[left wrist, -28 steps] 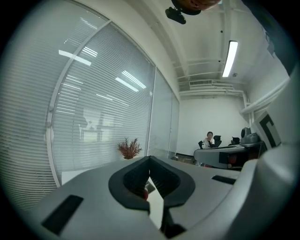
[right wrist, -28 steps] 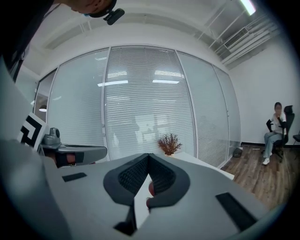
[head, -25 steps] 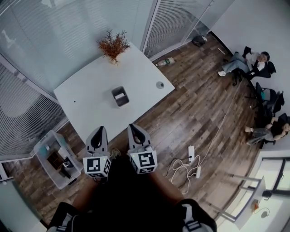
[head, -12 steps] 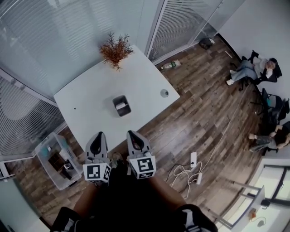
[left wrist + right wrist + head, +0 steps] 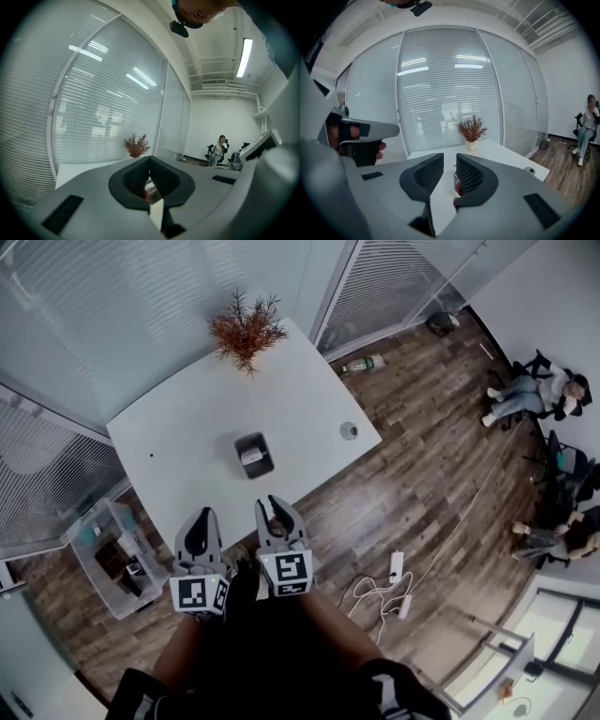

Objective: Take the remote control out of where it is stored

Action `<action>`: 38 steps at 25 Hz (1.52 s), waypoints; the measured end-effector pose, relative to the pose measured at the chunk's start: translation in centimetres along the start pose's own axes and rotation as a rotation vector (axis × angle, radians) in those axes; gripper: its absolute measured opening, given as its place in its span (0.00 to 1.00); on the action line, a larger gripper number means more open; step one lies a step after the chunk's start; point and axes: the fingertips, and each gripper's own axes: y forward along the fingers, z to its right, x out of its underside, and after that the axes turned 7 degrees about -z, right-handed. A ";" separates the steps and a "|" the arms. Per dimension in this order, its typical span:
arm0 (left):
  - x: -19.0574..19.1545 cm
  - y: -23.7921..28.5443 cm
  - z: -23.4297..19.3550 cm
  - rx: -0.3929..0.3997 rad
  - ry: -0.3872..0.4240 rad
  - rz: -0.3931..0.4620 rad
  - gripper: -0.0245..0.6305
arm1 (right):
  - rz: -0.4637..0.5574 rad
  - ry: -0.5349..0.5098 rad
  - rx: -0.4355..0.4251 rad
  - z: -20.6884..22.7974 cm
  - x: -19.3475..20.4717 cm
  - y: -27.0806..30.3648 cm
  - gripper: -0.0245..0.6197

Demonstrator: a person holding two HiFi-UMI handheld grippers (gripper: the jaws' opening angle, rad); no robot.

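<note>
- On the floor at the far left we see a clear plastic bin point(image 5: 98, 554) with dark odds and ends inside, just beside the white table point(image 5: 178, 442).
- We hold the left gripper point(image 5: 202, 517) in front of the table's near edge. In its own view the left gripper point(image 5: 150, 160) has its jaws pressed together at the tips, with nothing gripped.
- At the table's far corner stands a reddish dried plant point(image 5: 247, 331).
- Near the middle of the table sits a small dark holder point(image 5: 253, 455). The remote control point(image 5: 250, 457) shows as a pale slab inside it, well apart from both grippers.
- Just beside the left one, we hold the right gripper point(image 5: 272, 506). In its own view the right gripper point(image 5: 450, 164) has its jaws opening, a narrow gap between the pads and nothing held there.
- A small round object point(image 5: 349, 430) lies near the table's right corner.
- A bottle point(image 5: 364, 363) lies on the wooden floor beyond that corner, close to the glass wall.
- A white power strip point(image 5: 395, 563) with a looped cable lies on the floor to our right.
- At the far right a person point(image 5: 534, 392) sits in a chair, and nearer to us sits another seated person point(image 5: 553, 538).
</note>
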 end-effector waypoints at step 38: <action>4.4 7.1 -5.2 -0.054 -0.114 -0.092 0.05 | -0.203 -0.031 0.042 3.7 7.2 16.2 0.49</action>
